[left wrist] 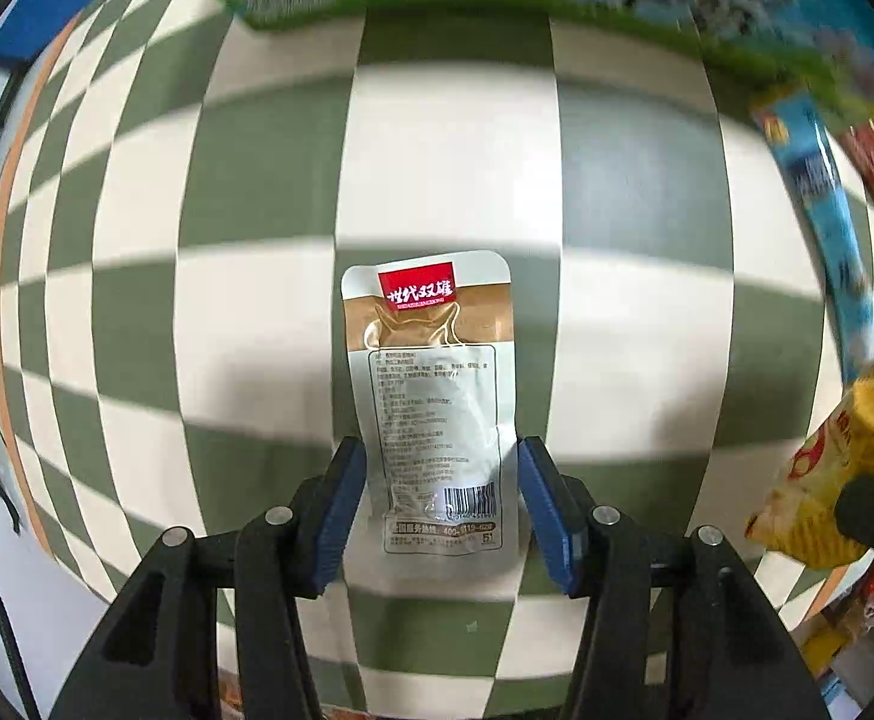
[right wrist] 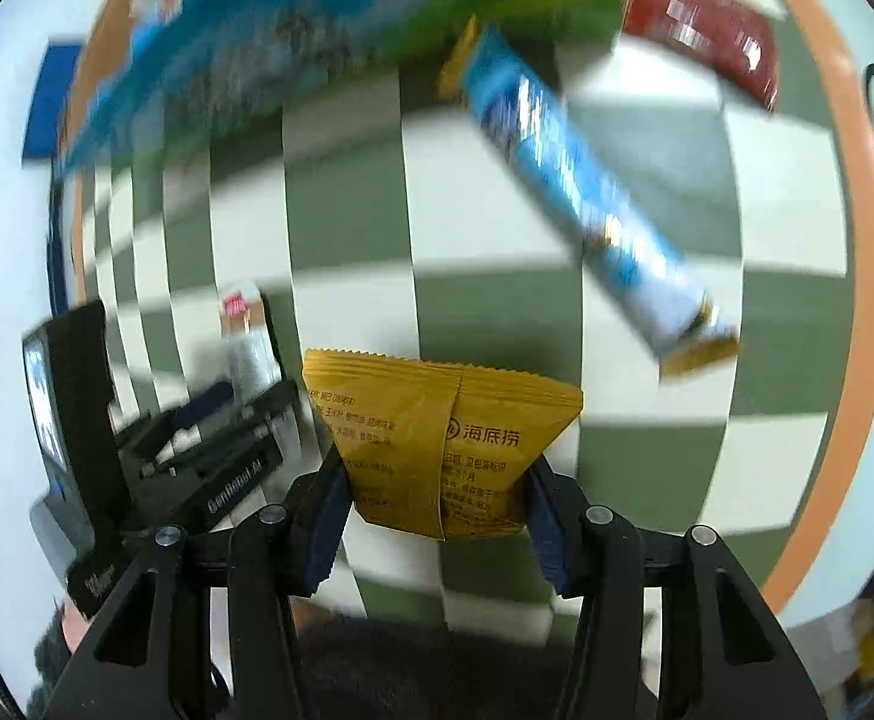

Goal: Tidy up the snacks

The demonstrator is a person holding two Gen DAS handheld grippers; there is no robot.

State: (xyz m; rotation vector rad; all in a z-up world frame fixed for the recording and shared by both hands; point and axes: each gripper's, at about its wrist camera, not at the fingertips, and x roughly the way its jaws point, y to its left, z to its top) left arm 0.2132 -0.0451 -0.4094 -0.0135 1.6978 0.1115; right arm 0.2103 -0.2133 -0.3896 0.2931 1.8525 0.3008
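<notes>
Left hand-held gripper (left wrist: 442, 510): points down at the bench (left wrist: 647, 168), which wears a green-and-white checked cloth. Jaws partly closed, one blue pad on each long edge of the white sachet (left wrist: 434, 396). Pads look to be touching the edges; firm pinch judged likely, not certain.
White sachet: back face up, barcode end nearest the gripper, red label end pointing away. Long axis runs straight ahead along the fingers, so the jaws close across its short width.
Lift status: cannot tell whether it has left the cloth.
Right hand-held gripper (right wrist: 437, 516): tilted forward and down, pinching the yellow packet (right wrist: 437, 450) across its lower part; the serrated top edge stands clear above the cloth.
Blue stick packet (right wrist: 587, 204): lies diagonally on the cloth, ahead and right of the right gripper, untouched.
Red packet (right wrist: 707, 30): far right corner, blurred.
Green-and-blue box (right wrist: 329, 36): far edge of the cloth, ahead of both grippers; judged the probable drop-off, unconfirmed.
Nearer hand: the left owns the sachet; the right is already loaded.
</notes>
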